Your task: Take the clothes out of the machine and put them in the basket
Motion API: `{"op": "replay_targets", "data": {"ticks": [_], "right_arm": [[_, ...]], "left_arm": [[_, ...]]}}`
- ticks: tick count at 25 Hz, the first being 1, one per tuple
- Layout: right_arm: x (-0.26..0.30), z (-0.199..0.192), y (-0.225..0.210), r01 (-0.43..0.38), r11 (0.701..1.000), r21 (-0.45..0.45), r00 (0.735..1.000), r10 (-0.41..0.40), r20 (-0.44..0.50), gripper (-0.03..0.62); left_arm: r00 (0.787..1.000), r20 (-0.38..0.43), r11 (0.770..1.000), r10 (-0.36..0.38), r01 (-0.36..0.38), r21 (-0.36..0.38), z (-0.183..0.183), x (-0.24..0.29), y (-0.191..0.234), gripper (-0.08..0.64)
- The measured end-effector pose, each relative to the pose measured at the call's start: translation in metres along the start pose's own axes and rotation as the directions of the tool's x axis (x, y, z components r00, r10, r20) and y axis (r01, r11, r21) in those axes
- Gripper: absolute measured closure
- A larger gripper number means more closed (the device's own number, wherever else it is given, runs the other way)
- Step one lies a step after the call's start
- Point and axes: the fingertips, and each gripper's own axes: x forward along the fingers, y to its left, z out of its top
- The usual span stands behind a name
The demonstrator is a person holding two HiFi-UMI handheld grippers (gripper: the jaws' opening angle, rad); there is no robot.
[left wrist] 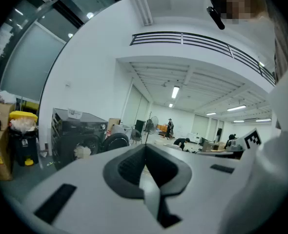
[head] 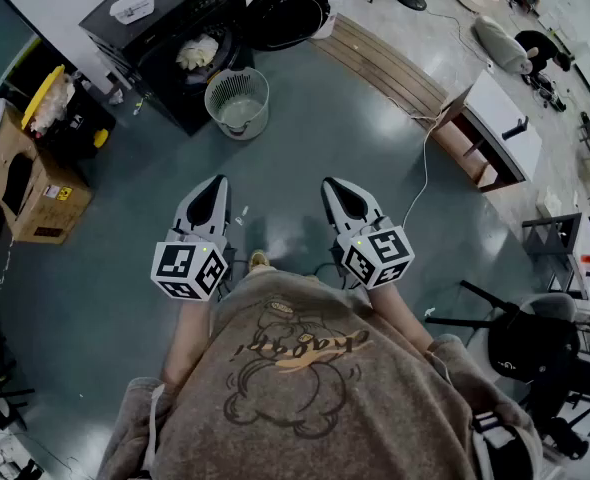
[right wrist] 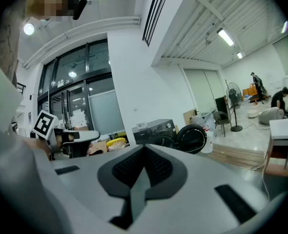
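Left gripper (head: pixel 213 190) and right gripper (head: pixel 337 192), both closed and empty, well back from the machine (head: pixel 165 13).
Ribbed dark jaws meet; crumpled pale clothes (head: pixel 197 51) in the boxy black machine's round mouth, a slatted round basket (head: pixel 237 103) just before it.

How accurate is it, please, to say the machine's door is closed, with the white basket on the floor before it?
Not quite: the head view shows the machine's door swung open, with pale clothes inside. The white basket does stand on the floor before it.
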Motion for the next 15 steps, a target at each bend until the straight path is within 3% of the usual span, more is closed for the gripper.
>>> {"op": "replay_targets", "data": {"ticks": [15], "right_arm": [[0.048,-0.01,0.017,0.084,0.996,0.016,0.996,-0.084,-0.016,0.597]], "left_arm": [[0.997,-0.036,0.998,-0.07,0.07,0.0,-0.003,0.013,0.055,0.554]]}}
